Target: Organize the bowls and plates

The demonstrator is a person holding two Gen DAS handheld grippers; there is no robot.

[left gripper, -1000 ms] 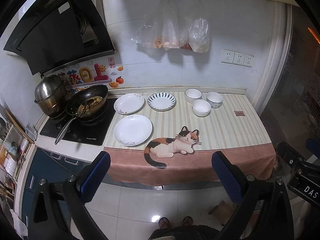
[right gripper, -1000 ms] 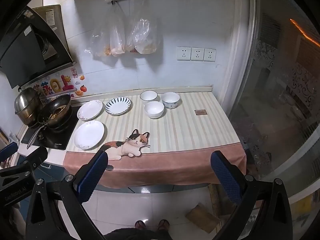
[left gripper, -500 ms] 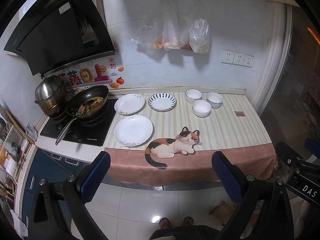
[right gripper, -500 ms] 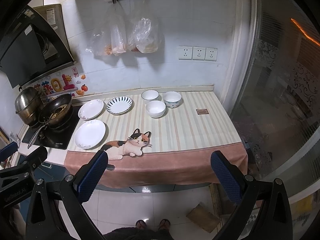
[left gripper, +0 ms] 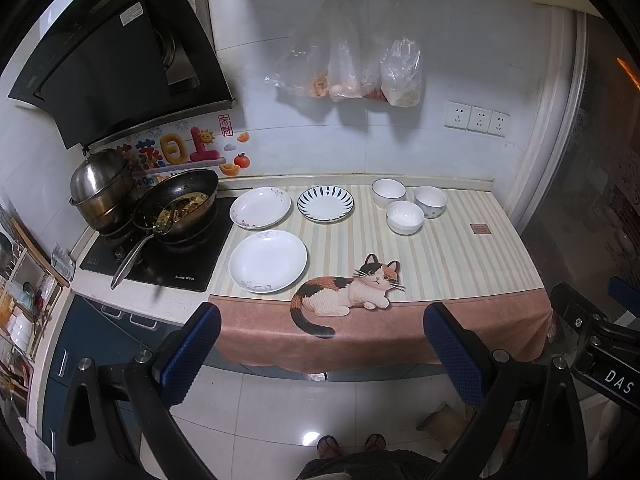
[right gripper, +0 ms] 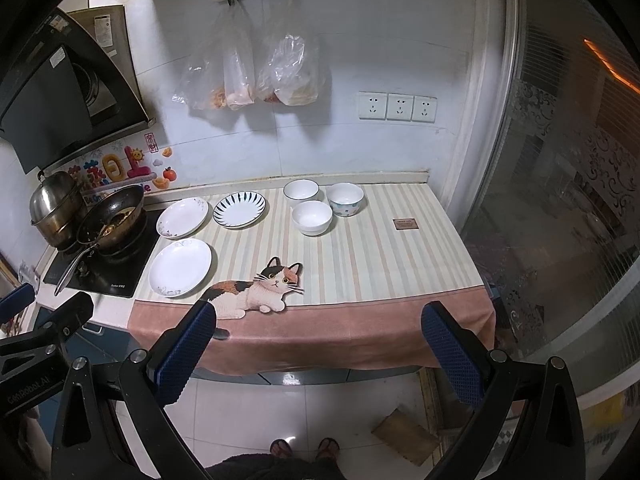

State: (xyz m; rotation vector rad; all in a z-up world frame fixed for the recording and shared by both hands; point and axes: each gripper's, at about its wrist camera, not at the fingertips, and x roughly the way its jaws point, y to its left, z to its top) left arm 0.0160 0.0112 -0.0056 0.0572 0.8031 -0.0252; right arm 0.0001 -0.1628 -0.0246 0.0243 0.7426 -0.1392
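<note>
Three plates lie on the striped counter cloth (left gripper: 448, 264): a large white plate (left gripper: 267, 261) near the front, a floral-rimmed white plate (left gripper: 260, 207) behind it, and a blue-striped plate (left gripper: 325, 203) to its right. Three bowls cluster further right: a dark-rimmed white bowl (left gripper: 388, 191), a patterned bowl (left gripper: 431, 200) and a plain white bowl (left gripper: 405, 216). The right wrist view shows the same large plate (right gripper: 180, 267) and plain bowl (right gripper: 312, 217). My left gripper (left gripper: 320, 354) and right gripper (right gripper: 318, 350) hang open and empty, well back from the counter, above the floor.
A wok (left gripper: 176, 204) with food and a steel pot (left gripper: 102, 190) sit on the black cooktop (left gripper: 160, 258) at the left. Plastic bags (left gripper: 352, 72) hang on the wall. A glass door (right gripper: 560, 200) bounds the right. A person's feet (left gripper: 350, 444) stand on the tiled floor.
Both views have drifted very slightly; the counter sits a touch higher and to the right. Plates and bowls have not moved, and both grippers stay open.
</note>
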